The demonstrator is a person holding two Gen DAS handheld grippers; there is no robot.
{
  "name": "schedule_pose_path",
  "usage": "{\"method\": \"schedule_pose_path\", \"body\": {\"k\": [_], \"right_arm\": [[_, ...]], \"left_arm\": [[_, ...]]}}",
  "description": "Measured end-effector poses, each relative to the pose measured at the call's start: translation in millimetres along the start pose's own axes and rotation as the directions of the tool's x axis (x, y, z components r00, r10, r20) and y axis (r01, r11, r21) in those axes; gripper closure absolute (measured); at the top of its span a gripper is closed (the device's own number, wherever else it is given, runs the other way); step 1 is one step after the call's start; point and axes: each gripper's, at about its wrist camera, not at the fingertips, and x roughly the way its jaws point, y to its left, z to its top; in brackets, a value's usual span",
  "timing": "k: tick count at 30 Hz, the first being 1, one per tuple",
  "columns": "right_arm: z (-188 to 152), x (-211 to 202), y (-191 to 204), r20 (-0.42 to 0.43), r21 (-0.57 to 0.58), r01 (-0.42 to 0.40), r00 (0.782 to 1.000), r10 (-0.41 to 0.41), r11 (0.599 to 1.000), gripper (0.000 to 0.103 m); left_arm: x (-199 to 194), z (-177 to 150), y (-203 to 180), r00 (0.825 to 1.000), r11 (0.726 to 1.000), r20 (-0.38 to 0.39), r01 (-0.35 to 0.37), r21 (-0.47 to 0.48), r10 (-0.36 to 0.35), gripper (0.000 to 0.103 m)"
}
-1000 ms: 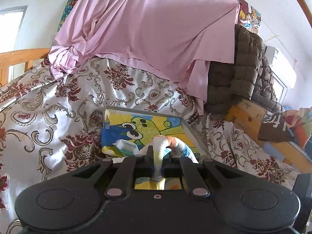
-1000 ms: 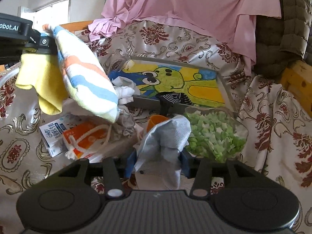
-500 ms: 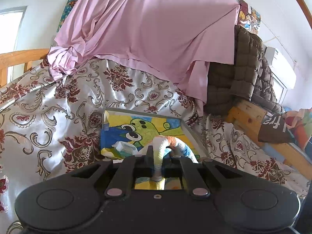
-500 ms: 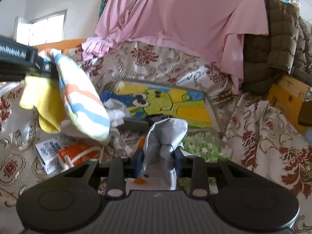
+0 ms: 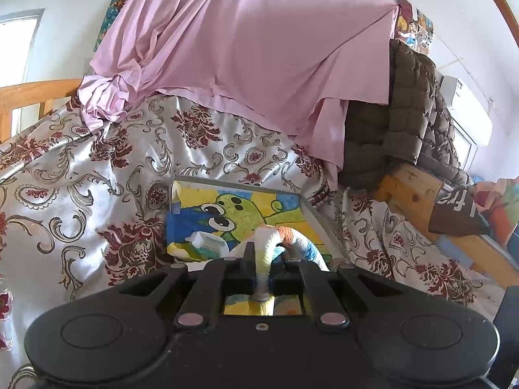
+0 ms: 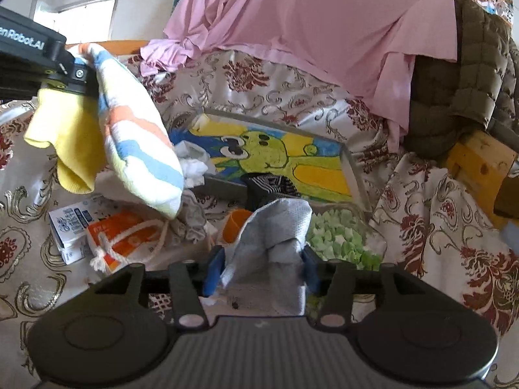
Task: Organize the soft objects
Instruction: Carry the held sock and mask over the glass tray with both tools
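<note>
The left claw was clenched on a striped sock and a yellow sock, both hanging clear above the clutter on the patterned bedspread. In its own view the claw's fingers pinched the sock's striped fabric tight.

The right claw had a grey cloth standing between its blue pads. Its jaws had just been opening, and the cloth looked loose rather than squeezed — judged released, or nearly so.

Beneath lay a tray with a green cartoon figure, holding white crumpled cloth at its left end and a dark striped sock at its near edge. Close by were a bag of green pieces, an orange cup, an orange packet with cord and a small carton.

Step in hand, as judged: setting down the grey cloth short of the tray while the socks wait in the left claw. The next move calls for clearing the right claw from the cloth, then carrying the socks over the tray — without snagging the bag or cup.
</note>
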Motion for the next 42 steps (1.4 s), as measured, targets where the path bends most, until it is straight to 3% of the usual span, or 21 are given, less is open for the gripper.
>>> {"method": "schedule_pose_path", "body": {"k": [5,10,19,25,28,30,33,36,42], "right_arm": [[1.4,1.3,-3.2,0.015,0.012,0.004,1.000,-0.004,1.000,0.041],[4.7,2.8,-2.6,0.038,-0.017,0.042,0.998,-0.042,0.999,0.030],[6.2,14.9,-2.3,0.016,-0.049,0.081,0.997,-0.080,0.995,0.029],[4.5,22.6,0.6,0.014,-0.102,0.111,0.994,-0.110,0.989,0.022],[4.8,26.1,-3.7,-0.010,-0.067,0.076,0.997,-0.077,0.995,0.035],[4.8,28.4,-6.8,-0.031,-0.040,0.067,0.997,-0.068,0.997,0.053],[4.5,28.0,-10.6,-0.035,-0.015,0.070,0.997,-0.070,0.997,0.067],[7.6,24.6,-14.7,-0.020,0.009,0.067,0.998,-0.067,0.998,0.074],[23.6,27.7,-30.6,0.036,0.065,0.061,0.997,-0.063,0.996,0.077]], "left_arm": [[8.9,1.4,-1.3,1.000,1.000,-0.008,0.003,-0.005,-0.003,0.096],[16.7,9.1,-5.4,1.000,1.000,0.003,0.016,-0.005,-0.016,0.096],[32.1,19.1,-10.7,0.999,0.999,0.018,0.039,-0.004,-0.039,0.096],[37.0,16.8,-8.9,0.999,0.999,0.024,0.047,0.001,-0.047,0.096],[40.2,14.3,-6.3,0.999,0.999,0.017,0.048,-0.002,-0.048,0.096],[42.3,13.1,-4.0,0.999,0.999,0.012,0.048,-0.007,-0.048,0.096],[44.8,12.6,-0.7,0.999,0.999,0.011,0.050,-0.016,-0.050,0.096],[48.2,13.4,1.6,0.999,0.998,0.009,0.051,-0.023,-0.051,0.096],[66.3,23.8,5.1,0.999,0.998,-0.001,0.050,-0.042,-0.050,0.096]]}}
